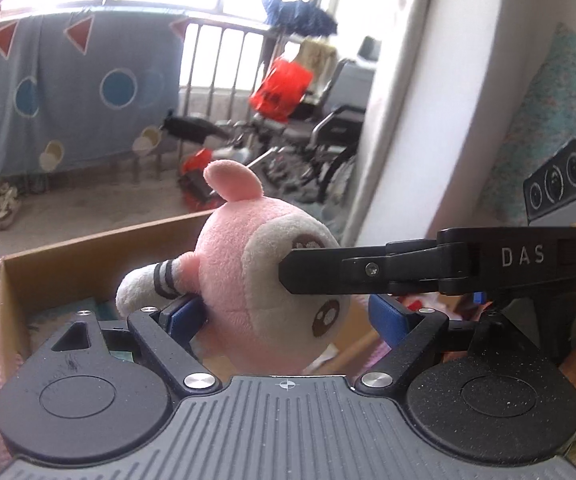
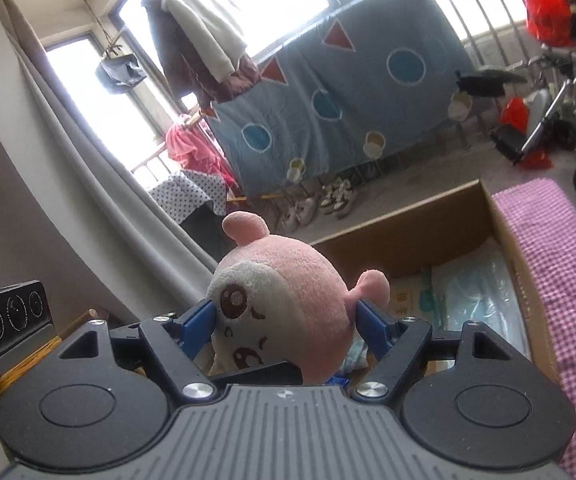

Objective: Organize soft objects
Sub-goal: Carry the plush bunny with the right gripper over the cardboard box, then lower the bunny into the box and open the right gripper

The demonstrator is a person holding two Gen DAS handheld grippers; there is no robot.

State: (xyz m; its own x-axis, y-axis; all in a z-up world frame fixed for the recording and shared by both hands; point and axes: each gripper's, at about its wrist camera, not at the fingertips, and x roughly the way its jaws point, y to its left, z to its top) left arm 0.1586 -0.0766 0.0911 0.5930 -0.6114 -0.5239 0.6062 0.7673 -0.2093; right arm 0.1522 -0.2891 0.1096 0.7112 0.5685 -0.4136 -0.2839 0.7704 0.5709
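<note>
A pink and cream plush toy [image 1: 256,272] with a round head, brown eyes and a striped limb sits between the blue pads of my left gripper [image 1: 284,320]. The right gripper's black finger [image 1: 347,270] reaches in from the right and presses on the toy's face. In the right wrist view the same plush toy [image 2: 288,308] is squeezed at the head between the blue pads of my right gripper [image 2: 288,324]. Both grippers hold the toy above an open cardboard box [image 2: 407,236]. How tightly the left pads grip is partly hidden.
The cardboard box [image 1: 88,256] holds plastic-wrapped packs [image 2: 475,284]. A pink checked cloth [image 2: 559,264] lies to its right. A blue blanket [image 2: 347,96] hangs on a railing, with shoes [image 2: 335,196] below it. A wheelchair [image 1: 319,136] and a curtain [image 1: 403,100] stand behind.
</note>
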